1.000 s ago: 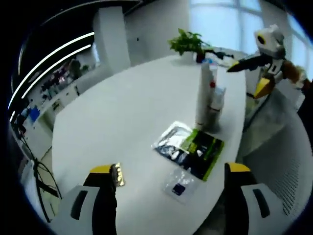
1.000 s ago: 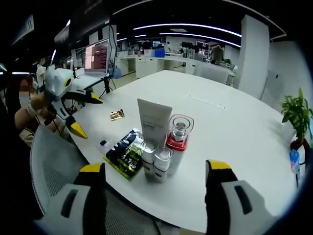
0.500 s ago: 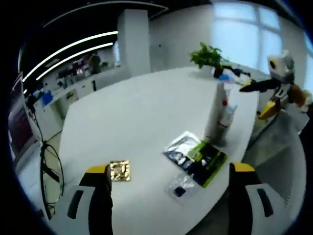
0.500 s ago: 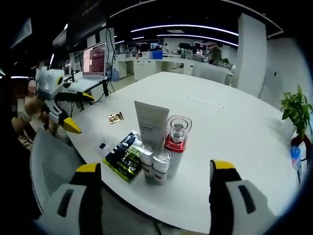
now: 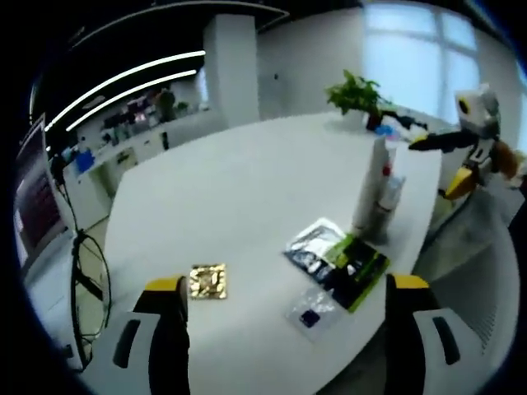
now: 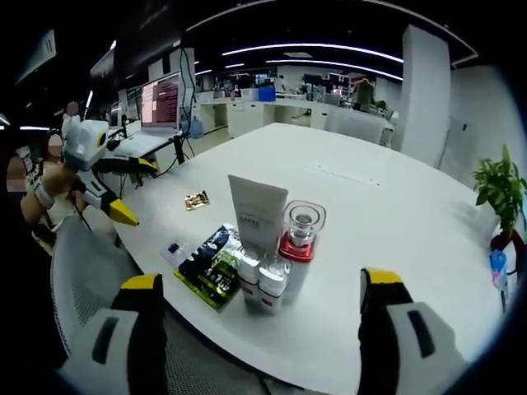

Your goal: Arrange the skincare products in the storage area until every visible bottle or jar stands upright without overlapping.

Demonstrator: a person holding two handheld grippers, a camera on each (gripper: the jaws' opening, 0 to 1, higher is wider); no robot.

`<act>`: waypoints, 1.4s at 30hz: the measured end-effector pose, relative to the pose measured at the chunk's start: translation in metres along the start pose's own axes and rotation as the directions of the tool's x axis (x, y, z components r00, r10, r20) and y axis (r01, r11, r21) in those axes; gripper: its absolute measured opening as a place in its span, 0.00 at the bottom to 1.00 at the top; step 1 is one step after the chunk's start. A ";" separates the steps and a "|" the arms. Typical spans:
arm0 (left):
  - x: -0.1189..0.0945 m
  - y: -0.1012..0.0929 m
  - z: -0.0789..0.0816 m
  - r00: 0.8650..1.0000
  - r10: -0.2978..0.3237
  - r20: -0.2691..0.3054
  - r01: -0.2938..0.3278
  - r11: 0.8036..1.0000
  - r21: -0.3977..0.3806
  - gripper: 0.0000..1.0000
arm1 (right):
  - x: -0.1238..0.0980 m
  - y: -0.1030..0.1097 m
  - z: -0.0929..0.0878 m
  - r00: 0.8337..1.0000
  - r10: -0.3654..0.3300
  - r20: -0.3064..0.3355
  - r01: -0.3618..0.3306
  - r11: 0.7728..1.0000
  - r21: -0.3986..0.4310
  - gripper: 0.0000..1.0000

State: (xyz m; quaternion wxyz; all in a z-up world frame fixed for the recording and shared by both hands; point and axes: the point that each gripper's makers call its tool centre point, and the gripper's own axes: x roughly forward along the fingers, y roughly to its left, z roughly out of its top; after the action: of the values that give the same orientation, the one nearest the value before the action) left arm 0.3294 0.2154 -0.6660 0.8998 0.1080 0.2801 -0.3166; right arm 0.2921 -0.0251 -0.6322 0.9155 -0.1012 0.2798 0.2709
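In the right gripper view the right tool (image 6: 259, 309) hangs with jaws wide apart and nothing between them, near the white worktop's (image 6: 395, 222) edge. Just past it, two small white bottles (image 6: 262, 280) stand touching a red-collared jar (image 6: 298, 239) and an upright white tube (image 6: 257, 216). At nine o'clock of them lies a green-black packet (image 6: 210, 265), farther a gold sachet (image 6: 196, 200). The left tool (image 5: 284, 317) is likewise spread and empty. A potted plant (image 5: 356, 92) stands at the far end.
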 end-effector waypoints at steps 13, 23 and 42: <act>0.011 0.022 -0.010 0.999 0.012 -0.050 -0.010 1.000 0.028 0.97 | 0.000 0.002 0.000 1.000 0.011 -0.007 -0.012 1.000 -0.016 1.00; 0.028 0.035 -0.013 0.997 -0.025 -0.067 0.026 1.000 0.013 0.95 | 0.001 -0.001 -0.002 1.000 0.001 -0.028 -0.002 0.999 -0.036 1.00; 0.071 0.063 -0.047 0.980 -0.084 -0.181 0.071 0.995 -0.075 0.92 | 0.003 -0.008 -0.005 0.999 -0.019 -0.051 0.017 0.999 -0.052 1.00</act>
State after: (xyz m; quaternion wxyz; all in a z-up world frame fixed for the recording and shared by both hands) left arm 0.3942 0.2457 -0.7445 0.8602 0.0953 0.3767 -0.3304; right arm 0.2965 -0.0315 -0.6379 0.9075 -0.1342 0.2952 0.2671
